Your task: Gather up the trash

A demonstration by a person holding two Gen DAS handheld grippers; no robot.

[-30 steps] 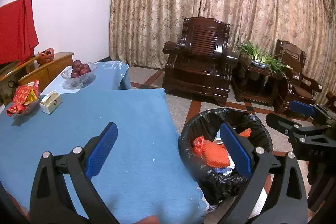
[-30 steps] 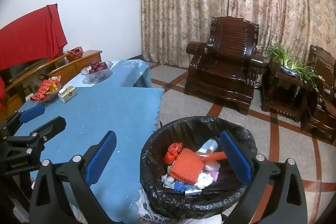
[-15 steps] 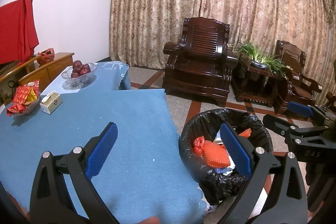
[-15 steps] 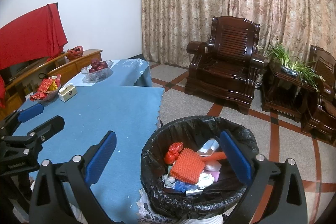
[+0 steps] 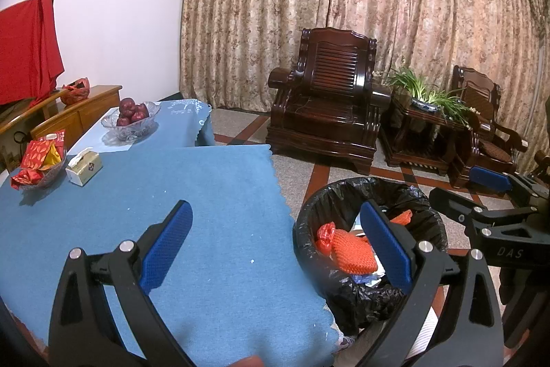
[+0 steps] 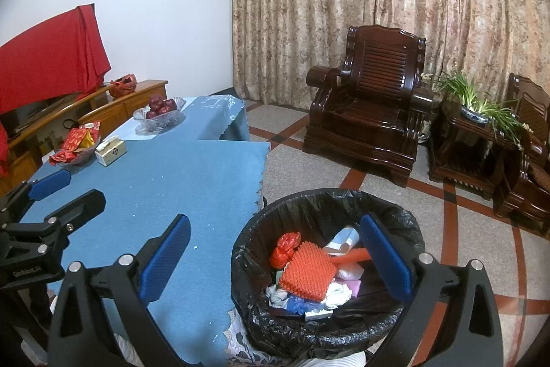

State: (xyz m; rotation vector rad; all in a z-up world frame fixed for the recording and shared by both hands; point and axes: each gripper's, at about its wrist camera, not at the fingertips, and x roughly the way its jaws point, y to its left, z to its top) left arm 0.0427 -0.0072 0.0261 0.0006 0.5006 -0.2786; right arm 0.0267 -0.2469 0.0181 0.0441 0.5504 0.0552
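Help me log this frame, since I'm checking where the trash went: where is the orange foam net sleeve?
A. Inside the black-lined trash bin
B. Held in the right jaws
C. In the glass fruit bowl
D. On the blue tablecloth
A: the orange foam net sleeve lies among wrappers inside the black-lined trash bin, and both grippers are open and empty.

Blue-clothed table [image 5: 206, 195] carries a small tissue box [image 5: 84, 167] beside a dish of red snack packets [image 5: 39, 160], with a glass fruit bowl [image 5: 132, 122] farther back. Tiled floor [image 6: 309, 174] holds a black-lined trash bin [image 6: 326, 332] just beside the table edge.
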